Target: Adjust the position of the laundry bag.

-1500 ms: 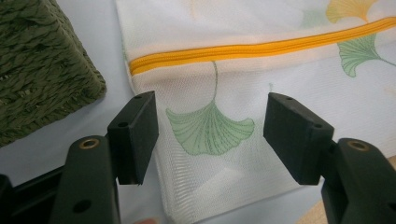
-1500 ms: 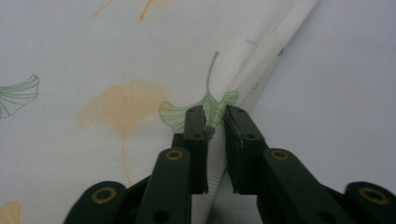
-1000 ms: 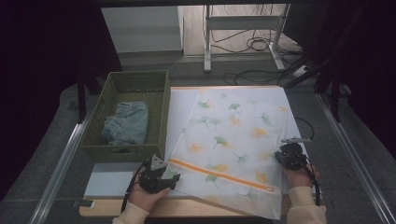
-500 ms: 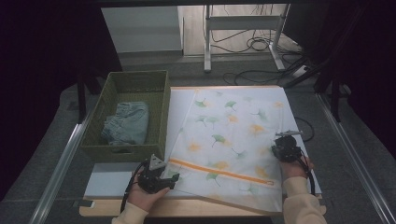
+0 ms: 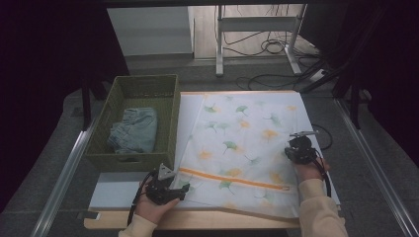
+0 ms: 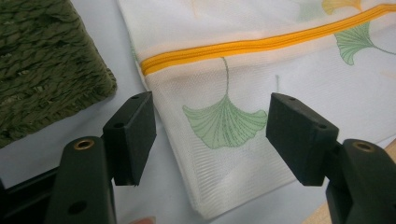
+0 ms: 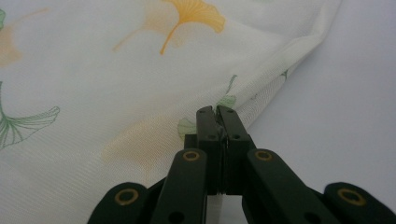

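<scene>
A white mesh bag [image 5: 247,143] printed with ginkgo leaves lies flat on the table, its orange zipper [image 5: 232,178] running along the near side. My left gripper [image 5: 181,190] rests at the bag's near-left corner. Its jaws stand open on either side of a green leaf, just above the bag [image 6: 261,70] and below the zipper [image 6: 261,44]; nothing is pinched in the left gripper [image 6: 210,112]. My right gripper [image 5: 296,146] is at the bag's right edge. The right gripper [image 7: 216,112] is shut on a fold of the bag [image 7: 116,70], which bunches at its tips.
A green woven basket [image 5: 170,98] stands left of the bag and holds folded light-blue denim [image 5: 136,129]. Its corner [image 6: 42,65] sits close to my left jaw. A pale mat [image 5: 118,190] covers the wooden table [image 5: 197,222]. Metal rails run along both sides, with cables on the floor beyond.
My right gripper has moved away from the person and slightly left along the bag's right edge. The left gripper has stayed at the near-left corner.
</scene>
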A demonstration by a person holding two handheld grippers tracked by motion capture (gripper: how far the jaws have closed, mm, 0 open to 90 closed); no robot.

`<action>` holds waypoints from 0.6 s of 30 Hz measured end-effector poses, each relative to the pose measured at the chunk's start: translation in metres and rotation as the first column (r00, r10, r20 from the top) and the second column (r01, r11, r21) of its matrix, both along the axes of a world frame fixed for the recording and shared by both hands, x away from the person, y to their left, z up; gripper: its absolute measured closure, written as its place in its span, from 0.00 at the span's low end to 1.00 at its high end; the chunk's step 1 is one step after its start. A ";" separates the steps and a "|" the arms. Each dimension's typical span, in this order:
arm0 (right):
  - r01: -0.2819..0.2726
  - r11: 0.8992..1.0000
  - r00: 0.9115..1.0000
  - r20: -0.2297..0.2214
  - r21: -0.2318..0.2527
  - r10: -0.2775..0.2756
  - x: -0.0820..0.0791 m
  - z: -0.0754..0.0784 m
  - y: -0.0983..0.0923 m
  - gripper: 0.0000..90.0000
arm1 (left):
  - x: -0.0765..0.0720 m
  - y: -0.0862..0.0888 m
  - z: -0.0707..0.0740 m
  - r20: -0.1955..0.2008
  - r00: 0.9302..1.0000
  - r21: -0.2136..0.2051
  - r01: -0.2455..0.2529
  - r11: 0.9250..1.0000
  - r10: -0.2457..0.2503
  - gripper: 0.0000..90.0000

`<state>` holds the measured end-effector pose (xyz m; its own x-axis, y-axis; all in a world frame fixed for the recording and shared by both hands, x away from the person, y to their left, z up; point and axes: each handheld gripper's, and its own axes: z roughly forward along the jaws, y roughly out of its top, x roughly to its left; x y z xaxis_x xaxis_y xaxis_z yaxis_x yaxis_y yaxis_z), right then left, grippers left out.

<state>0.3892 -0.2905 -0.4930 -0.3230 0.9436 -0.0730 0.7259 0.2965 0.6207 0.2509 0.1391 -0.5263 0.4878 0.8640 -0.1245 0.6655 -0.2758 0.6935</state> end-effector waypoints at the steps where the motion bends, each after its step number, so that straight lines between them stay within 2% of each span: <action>1: -0.004 1.000 1.000 -0.001 -0.002 0.004 0.001 0.000 0.000 0.99 | 0.000 0.000 0.000 -0.001 1.000 0.000 -0.001 1.000 0.001 0.36; 6: -0.016 1.000 1.000 0.002 0.010 0.016 0.006 0.003 0.005 0.99 | 0.000 0.002 0.000 -0.002 1.000 -0.001 -0.004 1.000 0.004 0.36; 12: -0.031 0.999 1.000 0.002 -0.010 0.031 0.012 0.005 0.014 0.99 | 0.001 0.003 0.000 -0.005 1.000 -0.001 -0.004 1.000 0.004 0.36; 18: -0.030 0.999 0.999 -0.013 -0.030 0.029 0.018 0.007 0.015 0.99 | 0.001 0.004 0.000 -0.006 1.000 -0.006 -0.010 1.000 0.010 0.36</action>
